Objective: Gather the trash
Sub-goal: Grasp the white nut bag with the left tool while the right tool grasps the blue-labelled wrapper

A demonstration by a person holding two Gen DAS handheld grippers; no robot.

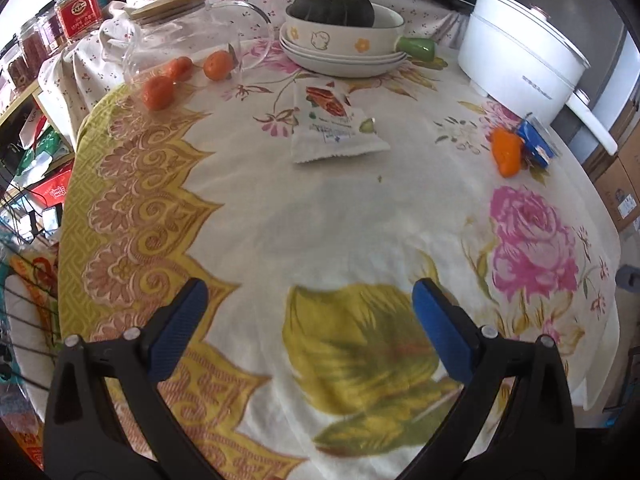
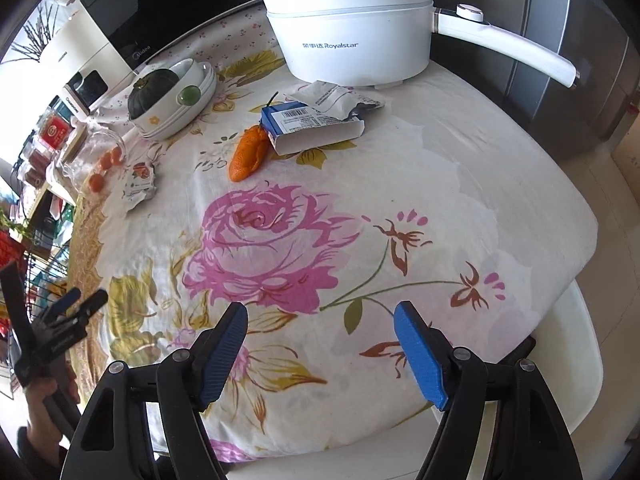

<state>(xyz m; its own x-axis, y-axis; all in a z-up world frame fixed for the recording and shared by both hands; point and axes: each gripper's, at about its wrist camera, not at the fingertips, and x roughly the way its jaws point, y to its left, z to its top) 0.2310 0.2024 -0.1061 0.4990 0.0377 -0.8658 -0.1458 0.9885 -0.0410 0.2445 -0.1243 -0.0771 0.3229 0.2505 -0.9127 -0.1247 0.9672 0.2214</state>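
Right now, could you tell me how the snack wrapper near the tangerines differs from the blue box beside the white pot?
The snack wrapper is a flat, crumpled white pouch with red fruit pictures; the blue box is a stiff carton, blue and white with a barcode. The wrapper lies alone on bare cloth, while the box has a crumpled white packet resting on it and an orange peel against it. Both lie on the flowered tablecloth, untouched by either gripper.

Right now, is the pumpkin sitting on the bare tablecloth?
No, the dark green pumpkin sits inside the bowl on top of stacked plates.
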